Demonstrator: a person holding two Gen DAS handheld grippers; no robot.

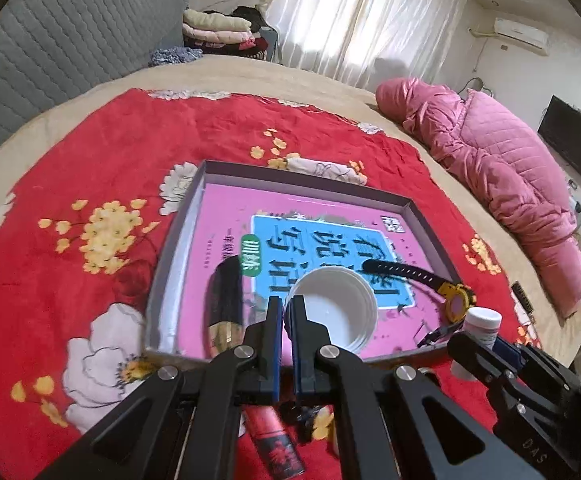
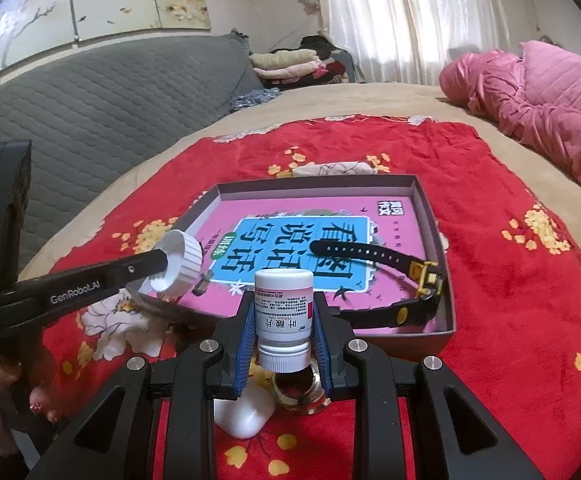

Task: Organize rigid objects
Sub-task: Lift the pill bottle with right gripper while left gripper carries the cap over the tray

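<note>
A shallow grey box lies on the red floral blanket with a pink book inside. A black and yellow watch lies on the book. My left gripper is shut on the rim of a white ribbed lid, held over the box's near part. My right gripper is shut on a white pill bottle, held upside down just before the box's front edge.
A red tube lies on the blanket under my left gripper. A white case and a brass-coloured fitting lie under my right gripper. A pink padded coat lies at the right. A grey headboard stands at the left.
</note>
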